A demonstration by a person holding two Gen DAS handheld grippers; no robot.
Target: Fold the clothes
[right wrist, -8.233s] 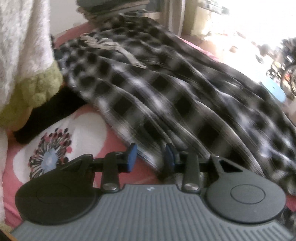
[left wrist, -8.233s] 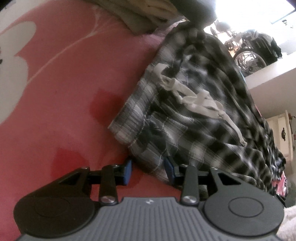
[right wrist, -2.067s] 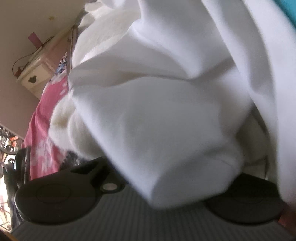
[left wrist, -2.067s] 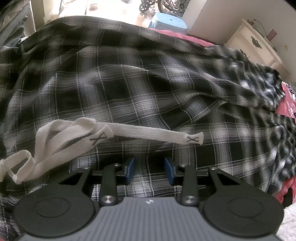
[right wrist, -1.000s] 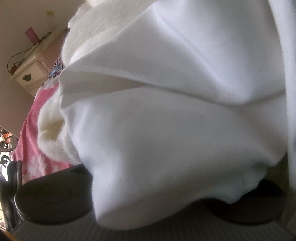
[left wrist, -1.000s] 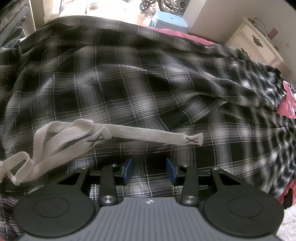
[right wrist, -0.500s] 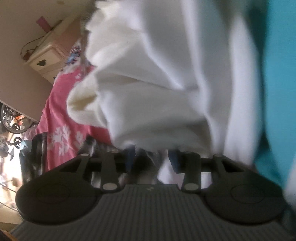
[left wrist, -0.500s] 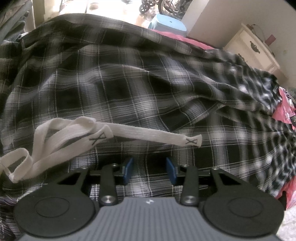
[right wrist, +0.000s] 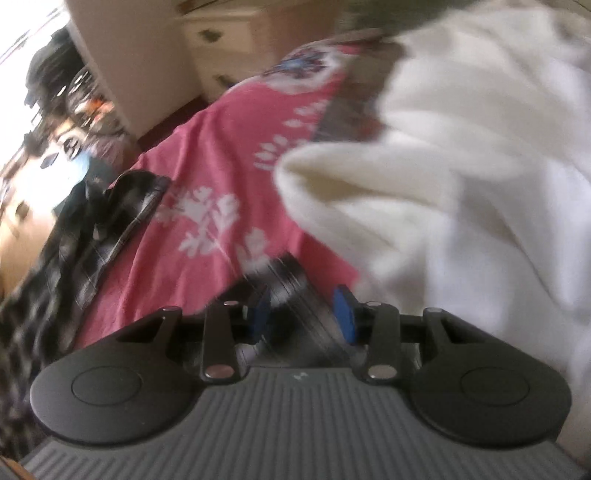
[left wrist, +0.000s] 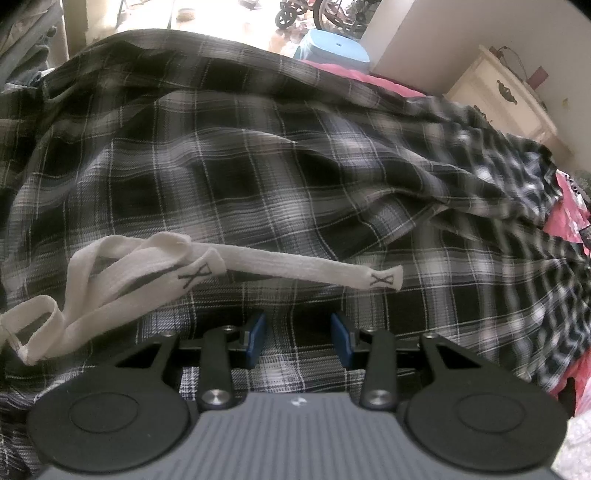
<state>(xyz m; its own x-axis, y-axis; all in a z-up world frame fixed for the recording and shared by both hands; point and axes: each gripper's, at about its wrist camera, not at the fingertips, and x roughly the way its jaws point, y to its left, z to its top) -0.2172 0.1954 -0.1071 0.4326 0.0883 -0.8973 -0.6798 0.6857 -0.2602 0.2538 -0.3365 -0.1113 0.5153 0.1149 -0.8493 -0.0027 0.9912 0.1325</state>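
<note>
A black-and-white plaid garment [left wrist: 258, 166] lies spread across the bed and fills the left wrist view. Its cream drawstring [left wrist: 288, 267] lies loose on top, just beyond my left gripper [left wrist: 298, 338]. That gripper hangs open over the plaid cloth with nothing pinched. The right wrist view is blurred. My right gripper [right wrist: 304, 317] is open above a streaked dark plaid edge [right wrist: 291, 280], and its pads stand apart. A white fleecy garment [right wrist: 461, 166] is heaped to its right. More of the plaid garment [right wrist: 92, 221] lies at the left.
A pink floral bedsheet [right wrist: 221, 147] covers the bed. A cream dresser [left wrist: 509, 96] stands beyond the far right corner, also in the right wrist view as the dresser [right wrist: 229, 48]. A blue stool [left wrist: 332, 50] and wheels [left wrist: 332, 11] are on the bright floor past the bed.
My right gripper came off the white garment that covered its view, its jaws now stand apart, and it has rolled and swung toward the pink sheet. My left gripper has stayed over the plaid cloth.
</note>
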